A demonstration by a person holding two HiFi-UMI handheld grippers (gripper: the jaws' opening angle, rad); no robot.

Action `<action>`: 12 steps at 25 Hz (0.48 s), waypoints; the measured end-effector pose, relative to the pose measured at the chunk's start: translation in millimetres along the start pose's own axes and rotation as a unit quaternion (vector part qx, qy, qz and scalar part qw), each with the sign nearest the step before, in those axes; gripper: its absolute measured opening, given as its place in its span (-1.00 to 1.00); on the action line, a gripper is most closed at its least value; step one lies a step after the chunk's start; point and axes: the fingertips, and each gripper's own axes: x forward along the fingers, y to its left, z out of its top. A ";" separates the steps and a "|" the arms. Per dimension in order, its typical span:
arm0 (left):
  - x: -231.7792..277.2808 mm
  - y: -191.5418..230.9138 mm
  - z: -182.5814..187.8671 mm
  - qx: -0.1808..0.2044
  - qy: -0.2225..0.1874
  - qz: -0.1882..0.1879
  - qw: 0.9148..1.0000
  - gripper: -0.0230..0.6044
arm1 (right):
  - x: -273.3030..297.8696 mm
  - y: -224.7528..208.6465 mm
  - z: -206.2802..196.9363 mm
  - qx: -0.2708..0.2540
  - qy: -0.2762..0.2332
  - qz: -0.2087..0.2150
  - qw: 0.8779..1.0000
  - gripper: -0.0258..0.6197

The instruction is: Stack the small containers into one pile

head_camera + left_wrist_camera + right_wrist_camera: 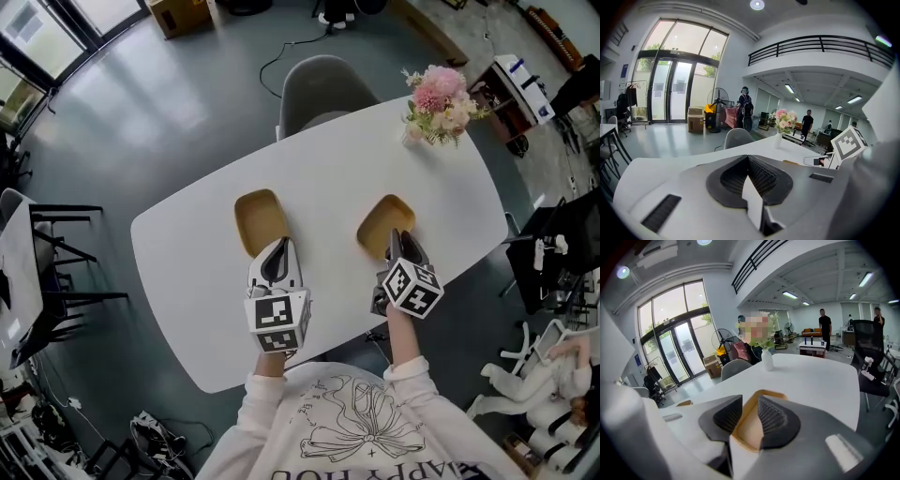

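The right gripper point(749, 405) has its jaws apart; a tan container point(751, 428) shows in the gap, on the white table point(820, 376). A white vase point(767, 361) stands beyond

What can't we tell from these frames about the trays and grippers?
Left tray: near end hidden under the left gripper in the head view; contact unclear. In the left gripper view that gripper's own body hides the table just ahead.
Right tray: near rim covered by the right gripper in the head view. The right gripper view shows it between open jaws; touching or not, unclear.
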 end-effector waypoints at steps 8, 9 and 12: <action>42.7 -52.9 -7.3 0.020 0.030 -0.025 0.999 -0.90 | 18.8 -52.9 -12.2 0.020 0.032 -0.021 0.999 -0.57; 47.5 -57.1 -9.3 0.022 0.035 -0.026 0.999 -0.90 | 22.1 -58.0 -14.8 0.021 0.037 -0.023 0.999 -0.57; 60.9 -67.0 -16.3 0.026 0.049 -0.028 0.998 -0.91 | 31.9 -71.5 -22.5 0.026 0.053 -0.029 0.998 -0.57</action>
